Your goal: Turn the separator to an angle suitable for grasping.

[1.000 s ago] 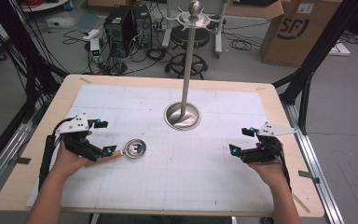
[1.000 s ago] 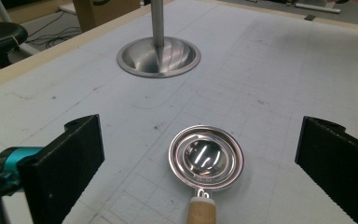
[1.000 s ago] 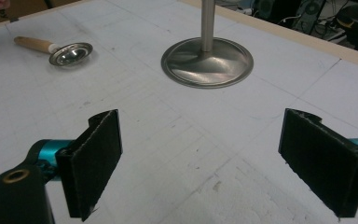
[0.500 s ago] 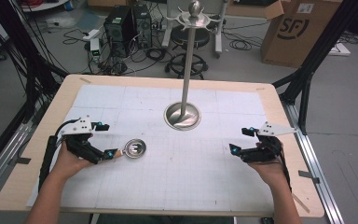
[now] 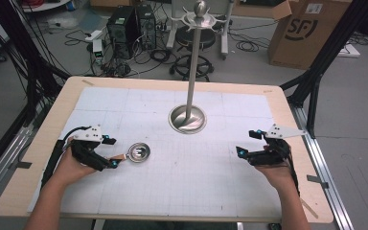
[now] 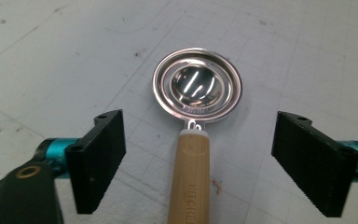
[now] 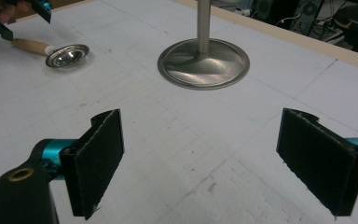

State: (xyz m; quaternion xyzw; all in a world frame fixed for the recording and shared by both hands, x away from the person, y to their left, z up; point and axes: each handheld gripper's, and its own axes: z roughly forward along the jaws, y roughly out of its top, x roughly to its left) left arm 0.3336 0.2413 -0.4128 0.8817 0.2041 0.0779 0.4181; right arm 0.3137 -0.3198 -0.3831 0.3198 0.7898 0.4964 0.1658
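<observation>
The small metal strainer (image 6: 196, 87) with a wooden handle (image 6: 189, 179) lies flat on the white gridded mat of the bench (image 5: 43, 139), on its left half and well apart from the metal stand (image 5: 188, 118) whose round base sits near the middle and whose pole rises to a ring of hooks at the top. The handle points toward the person, and in the left gripper view it runs straight up between the two black fingers (image 6: 100, 158) of the left gripper (image 5: 115, 160), which sits low over the handle's end. Those fingers have just been closing in on the handle, yet a clear gap shows on each side of the wood, so they stand spread around it and do not pinch it yet. The right gripper (image 5: 240, 152) hovers over the right half of the mat, its fingers (image 7: 98, 156) wide apart with nothing between them, looking toward the stand's base and, farther off, the strainer. By my reading the work is at its very start: the approach and lining up on the handle are done, but the grasp is not finished and the strainer is not lifted. What is probably left is to close on the handle, raise the strainer, carry it to the stand and likely hang it by the small loop at the handle's neck.
</observation>
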